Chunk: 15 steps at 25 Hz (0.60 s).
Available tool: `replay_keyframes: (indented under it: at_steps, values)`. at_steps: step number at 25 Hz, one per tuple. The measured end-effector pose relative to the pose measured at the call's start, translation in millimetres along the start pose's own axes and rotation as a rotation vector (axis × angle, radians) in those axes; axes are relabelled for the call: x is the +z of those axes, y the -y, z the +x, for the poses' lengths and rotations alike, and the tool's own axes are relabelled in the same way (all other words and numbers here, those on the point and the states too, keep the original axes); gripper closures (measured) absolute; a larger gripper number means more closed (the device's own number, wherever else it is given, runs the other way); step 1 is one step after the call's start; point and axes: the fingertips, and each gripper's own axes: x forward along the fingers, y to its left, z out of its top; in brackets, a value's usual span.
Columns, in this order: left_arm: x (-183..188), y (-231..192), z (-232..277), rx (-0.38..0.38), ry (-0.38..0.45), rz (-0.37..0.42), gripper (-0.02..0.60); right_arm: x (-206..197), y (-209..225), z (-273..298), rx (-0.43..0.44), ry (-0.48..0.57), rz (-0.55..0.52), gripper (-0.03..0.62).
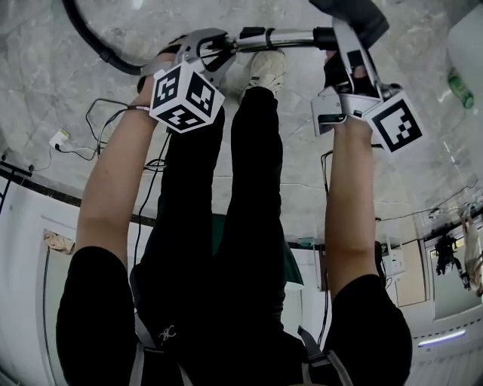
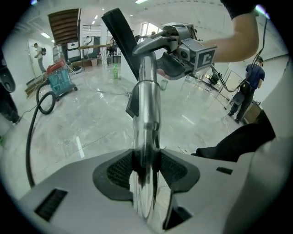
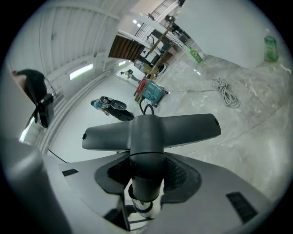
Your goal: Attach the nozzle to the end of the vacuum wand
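Left gripper (image 2: 146, 170) fingers clamped on chrome vacuum wand (image 2: 147, 91), right gripper (image 3: 146, 176) fingers gripping floor nozzle (image 1: 358, 15) at one o'clock, black hose (image 1: 102, 49) at eleven o'clock

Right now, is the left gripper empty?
No: the left gripper is shut on the wand, which runs out between its jaws.

Open marble floor (image 1: 38, 68) ahead; person's legs (image 1: 249, 173) fill middle; black hose (image 1: 84, 30), thin cable (image 1: 98, 101) lie at left.
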Motion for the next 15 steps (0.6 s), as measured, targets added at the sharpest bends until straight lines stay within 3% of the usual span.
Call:
replay_keyframes:
  at_steps: [3,8,11,15]
  values:
    - [-1,-2,-19,0.030,-0.007,-0.027,0.410,-2,-33,-2,0.093,0.030,0.037,0.405]
    - [0,-8,-37,0.035,0.016,-0.045,0.410,-3,-78,-5,0.172,0.043,-0.070,0.407]
    - [3,-11,-38,0.035,0.026,-0.045,0.410,-1,-88,-4,0.168,0.051,-0.164,0.407]
    - [8,-11,-35,0.037,0.033,-0.048,0.410,-5,-102,0,0.187,0.001,-0.374,0.407]
